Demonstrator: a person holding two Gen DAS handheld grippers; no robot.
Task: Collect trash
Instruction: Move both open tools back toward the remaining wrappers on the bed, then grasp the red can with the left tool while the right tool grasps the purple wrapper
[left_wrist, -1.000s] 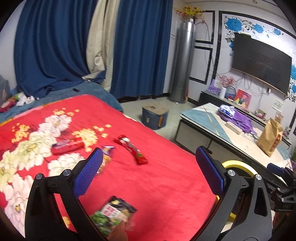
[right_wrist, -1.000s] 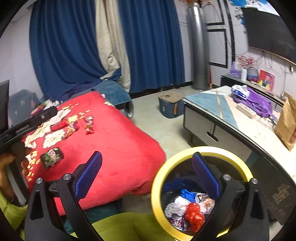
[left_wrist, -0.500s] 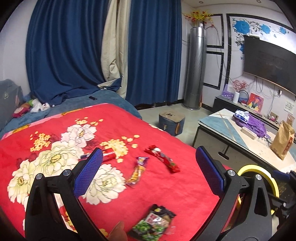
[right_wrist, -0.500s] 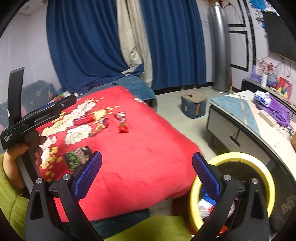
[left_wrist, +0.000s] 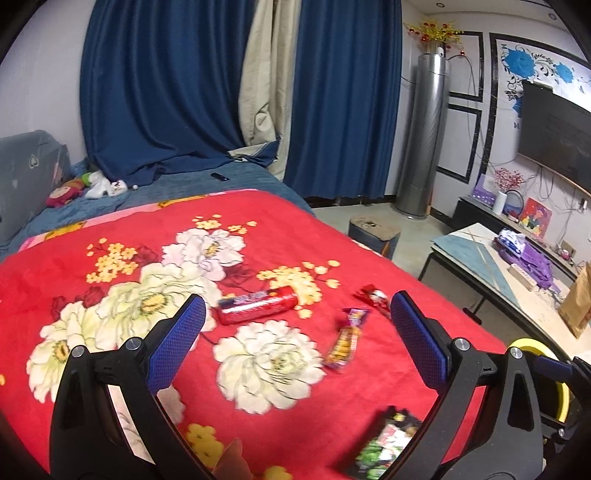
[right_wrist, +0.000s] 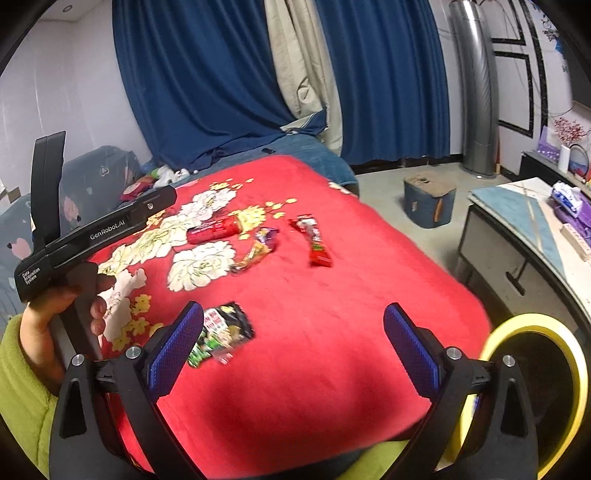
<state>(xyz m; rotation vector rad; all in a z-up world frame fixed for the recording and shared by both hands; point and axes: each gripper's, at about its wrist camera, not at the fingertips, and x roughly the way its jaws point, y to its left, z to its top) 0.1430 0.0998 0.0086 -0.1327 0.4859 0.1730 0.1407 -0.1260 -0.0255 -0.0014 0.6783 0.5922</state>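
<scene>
Several wrappers lie on the red flowered blanket (left_wrist: 280, 243): a red tube pack (left_wrist: 256, 304), an orange-purple wrapper (left_wrist: 346, 341), a red wrapper (left_wrist: 373, 297) and a green-black snack bag (left_wrist: 384, 446). They also show in the right wrist view: tube pack (right_wrist: 212, 229), orange-purple wrapper (right_wrist: 256, 249), red wrapper (right_wrist: 316, 242), snack bag (right_wrist: 218, 334). My left gripper (left_wrist: 297, 341) is open and empty above the blanket. My right gripper (right_wrist: 291, 350) is open and empty, just right of the snack bag. The yellow-rimmed bin (right_wrist: 535, 387) stands at the right.
A low TV table (left_wrist: 517, 280) with a purple cloth and a brown paper bag stands at the right. A small blue box (right_wrist: 428, 201) sits on the floor. Blue curtains (left_wrist: 184, 85) hang behind the bed. My left hand with its gripper body (right_wrist: 96, 229) shows at the left.
Both grippers have swung left, away from the bin and towards the bed. The wrappers now sit more central in both views. Both stay open and empty.
</scene>
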